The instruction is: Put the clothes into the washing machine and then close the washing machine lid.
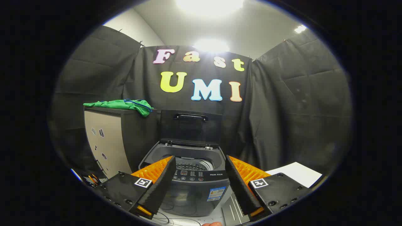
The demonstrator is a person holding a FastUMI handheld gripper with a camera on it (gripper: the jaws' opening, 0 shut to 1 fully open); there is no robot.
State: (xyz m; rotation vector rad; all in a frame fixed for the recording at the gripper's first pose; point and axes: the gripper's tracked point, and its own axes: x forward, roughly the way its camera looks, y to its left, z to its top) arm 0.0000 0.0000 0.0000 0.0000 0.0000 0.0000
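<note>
A small grey top-loading washing machine [195, 185] stands just ahead of my fingers, its lid [190, 125] raised upright at the back and the drum [192, 164] visible inside. A green garment [124, 105] with blue trim lies on top of a cabinet to the left of the machine, well beyond my left finger. My gripper [199, 163] is open, its fingers spread either side of the machine's control panel, with nothing between them.
The cabinet [108, 141] is tall, with a pale front and dark side, standing close beside the machine. A white sheet [298, 173] lies to the right beyond my right finger. Cables lie on the floor by the machine's base.
</note>
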